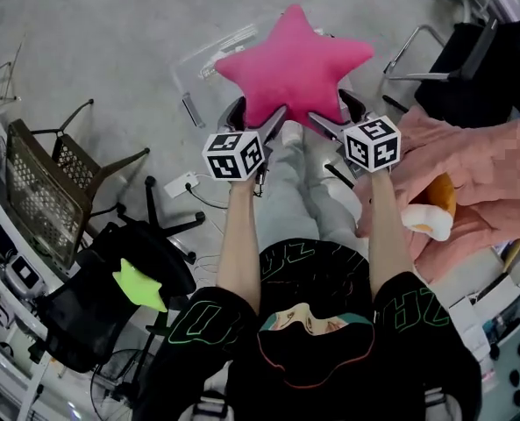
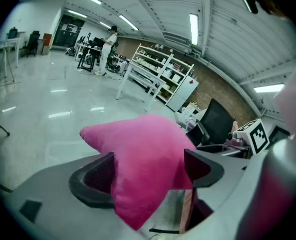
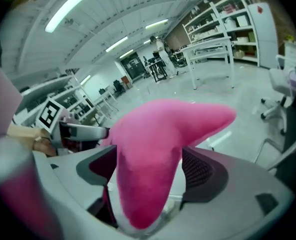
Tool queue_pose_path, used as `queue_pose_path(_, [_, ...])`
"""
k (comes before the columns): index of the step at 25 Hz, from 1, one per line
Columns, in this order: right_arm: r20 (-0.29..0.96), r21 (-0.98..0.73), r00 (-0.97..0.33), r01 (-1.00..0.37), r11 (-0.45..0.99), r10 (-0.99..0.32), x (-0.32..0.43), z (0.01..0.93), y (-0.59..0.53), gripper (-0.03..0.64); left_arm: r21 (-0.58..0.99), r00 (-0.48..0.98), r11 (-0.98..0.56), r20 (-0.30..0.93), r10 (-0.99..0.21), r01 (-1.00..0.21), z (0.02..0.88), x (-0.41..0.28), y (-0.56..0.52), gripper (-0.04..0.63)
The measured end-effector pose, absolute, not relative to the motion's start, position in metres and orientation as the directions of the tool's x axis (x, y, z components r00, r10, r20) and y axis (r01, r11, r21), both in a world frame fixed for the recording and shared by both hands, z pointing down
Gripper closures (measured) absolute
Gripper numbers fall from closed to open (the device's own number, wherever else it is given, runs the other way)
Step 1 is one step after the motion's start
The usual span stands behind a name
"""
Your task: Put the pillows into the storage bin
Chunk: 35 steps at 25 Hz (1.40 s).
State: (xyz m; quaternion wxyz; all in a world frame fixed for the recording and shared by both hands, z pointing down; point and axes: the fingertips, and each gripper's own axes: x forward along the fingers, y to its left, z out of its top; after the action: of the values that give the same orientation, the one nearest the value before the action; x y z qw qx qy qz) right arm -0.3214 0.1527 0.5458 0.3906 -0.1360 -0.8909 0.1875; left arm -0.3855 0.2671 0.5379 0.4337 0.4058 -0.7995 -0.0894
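A pink star pillow [image 1: 295, 64] hangs in the air in front of me, held by its two lower arms. My left gripper [image 1: 252, 117] is shut on the lower-left arm, and in the left gripper view that pillow [image 2: 148, 159] fills the gap between both pads. My right gripper [image 1: 334, 115] is shut on the lower-right arm; its pads stand wide against the pillow [image 3: 152, 154]. Below and behind the pillow, a clear storage bin [image 1: 209, 55] stands on the grey floor, partly hidden by it.
A green star pillow [image 1: 139, 285] lies on a black office chair [image 1: 110, 296] at my lower left. Pink fabric [image 1: 479, 174] and a yellow-and-white cushion [image 1: 430, 209] lie at the right. A wire-mesh chair [image 1: 40, 191], a power strip [image 1: 181, 182] and another black chair [image 1: 487, 51] surround me.
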Motion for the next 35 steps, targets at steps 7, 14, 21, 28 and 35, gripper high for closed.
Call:
queue_pose_path(7, [0.704,-0.391,-0.67,-0.088,0.916,0.236,-0.299,0.566,0.124,0.27,0.543,-0.2,0.605,0.625,-0.754,-0.583,0.553,-0.373,0.262,0.394])
queue_pose_path(14, [0.665,-0.352,-0.747,-0.29,0.89,0.02,-0.231,0.53,0.061,0.614,0.615,-0.014,0.382,0.516,-0.856,-0.69,0.527,-0.326,0.182,0.603])
queue_pose_path(21, [0.601,-0.33,-0.779,-0.443,0.834,-0.176,-0.146,0.495,0.001,0.614,0.621,0.189,0.156,0.452,-0.872,-0.768,0.503,-0.248,0.089,0.601])
queue_pose_path(28, [0.552,-0.288,-0.716,-0.645,0.708,-0.428,-0.022,0.462,-0.059,0.614,0.627,0.402,-0.075,0.398,-0.825,-0.775,0.478,-0.13,0.007,0.601])
queue_pose_path(35, [0.567,-0.249,-0.584,-0.794,0.554,-0.582,0.117,0.457,-0.08,0.614,0.635,0.569,-0.236,0.391,-0.724,-0.736,0.471,-0.002,-0.036,0.601])
